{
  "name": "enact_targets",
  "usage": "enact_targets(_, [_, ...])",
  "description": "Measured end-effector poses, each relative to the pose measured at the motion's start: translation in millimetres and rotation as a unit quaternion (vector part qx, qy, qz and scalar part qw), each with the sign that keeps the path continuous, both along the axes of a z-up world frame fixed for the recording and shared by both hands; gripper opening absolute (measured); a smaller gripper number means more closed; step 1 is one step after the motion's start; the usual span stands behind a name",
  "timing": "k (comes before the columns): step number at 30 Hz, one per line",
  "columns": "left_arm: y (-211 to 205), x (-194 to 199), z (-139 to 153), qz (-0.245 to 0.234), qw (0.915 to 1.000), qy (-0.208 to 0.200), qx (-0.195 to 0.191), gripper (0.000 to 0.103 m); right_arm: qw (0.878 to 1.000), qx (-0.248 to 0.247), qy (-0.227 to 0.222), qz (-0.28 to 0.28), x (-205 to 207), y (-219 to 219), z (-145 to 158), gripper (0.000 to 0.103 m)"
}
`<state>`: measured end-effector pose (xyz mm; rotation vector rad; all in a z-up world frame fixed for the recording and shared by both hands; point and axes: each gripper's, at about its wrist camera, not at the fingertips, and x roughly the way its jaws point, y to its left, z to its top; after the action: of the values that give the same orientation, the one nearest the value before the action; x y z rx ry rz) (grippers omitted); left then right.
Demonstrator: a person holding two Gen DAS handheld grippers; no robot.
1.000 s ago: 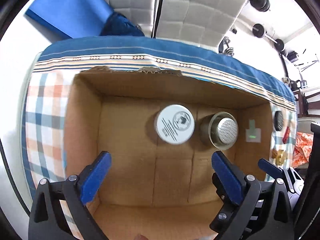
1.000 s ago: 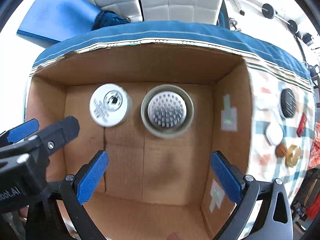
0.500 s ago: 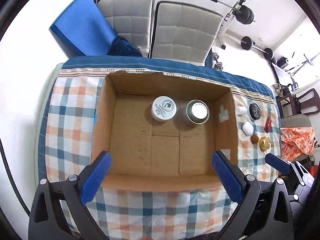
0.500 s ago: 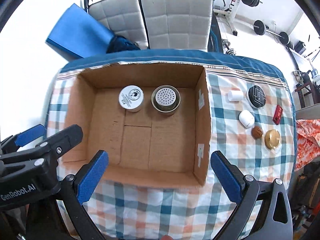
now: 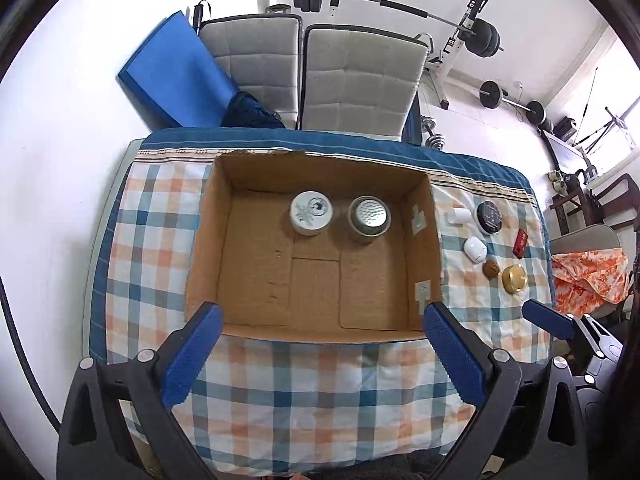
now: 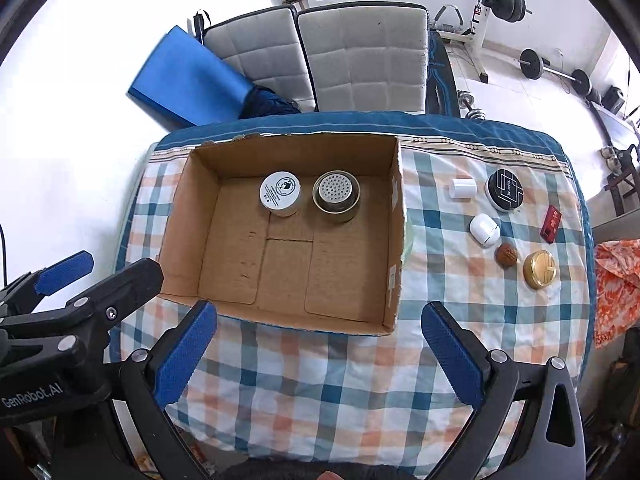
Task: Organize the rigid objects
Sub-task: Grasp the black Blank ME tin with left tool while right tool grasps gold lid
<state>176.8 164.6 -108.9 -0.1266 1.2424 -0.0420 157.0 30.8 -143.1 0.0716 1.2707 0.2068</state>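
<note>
So both claws were up high over the bench [image 6: 320,392] with its checked cloth, and neither was carrying anything. The left claw [image 5: 320,354] had its blue pads spread wide, hanging above the near edge of the cardboard box [image 5: 420,264]. The right claw [image 6: 318,350] was spread just as wide, sitting over the cloth in front of the box's near right corner. In the right wrist view the left claw [image 6: 60,276] poked in from the left side, beside the box.

Inside the cardboard box [image 6: 394,240], two things stood side by side against the far wall: a white round jar [image 6: 279,193] with a printed lid on the left and a metal cup with a perforated top [image 6: 336,196] just to its right. They looked close but I couldn't tell if they touched.

The rest was laid out on the cloth to the right of the box, all apart from each other: a small white cylinder [image 6: 462,188], a black round tin [image 6: 505,190], a white earbud-style case [image 6: 485,230], a little red box [image 6: 551,224], a walnut [image 6: 506,255] and a gold round lid-looking thing [image 6: 539,269]. The walnut and the gold piece sat nearest the claws.
</note>
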Motion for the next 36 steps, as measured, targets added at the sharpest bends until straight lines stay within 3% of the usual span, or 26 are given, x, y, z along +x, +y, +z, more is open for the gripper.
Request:
enact_targets(7, [-77,18,2,-0.038,0.9992,-0.006,-0.013,0.103,0.999,0.003,0.003,-0.054,10,-92,5,0.103])
enact_targets(13, [-168,60,-28,-0.094,0.9946,0.016,-0.041,0.103,0.989,-0.034,0.019,-0.140,29,-206,-15,0.103])
enact_targets(17, [-225,95,-67,-0.106,0.9926,0.044,-0.040,0.103,0.976,-0.062,0.057,-0.200,49,-289,-62,0.103])
enact_targets(20, [-257,118,-106,-0.107,0.9917,0.067,-0.022,0.103,0.968,-0.054,0.092,-0.228,66,-329,-106,0.103])
enact_targets(26, [-298,150,-187,-0.106,0.9864,0.124,0.022,0.103,0.952,-0.015,0.176,-0.249,97,-360,-210,0.103])
enact_targets(30, [-308,159,-214,-0.104,0.9838,0.142,0.034,0.103,0.946,0.015,0.201,-0.254,106,-362,-249,0.102])
enact_targets(32, [-312,163,-218,-0.106,0.9828,0.147,0.036,0.103,0.945,0.010,0.212,-0.248,110,-360,-263,0.095])
enact_targets(33, [-314,165,-219,-0.107,0.9824,0.149,0.035,0.103,0.944,0.002,0.220,-0.245,111,-360,-268,0.079])
enact_targets(34, [-316,167,-220,-0.108,0.9821,0.150,0.034,0.103,0.945,-0.008,0.221,-0.242,111,-360,-270,0.071])
enact_targets(36, [-321,174,-220,-0.113,0.9811,0.154,0.028,0.103,0.948,-0.008,0.216,-0.235,112,-363,-266,0.068])
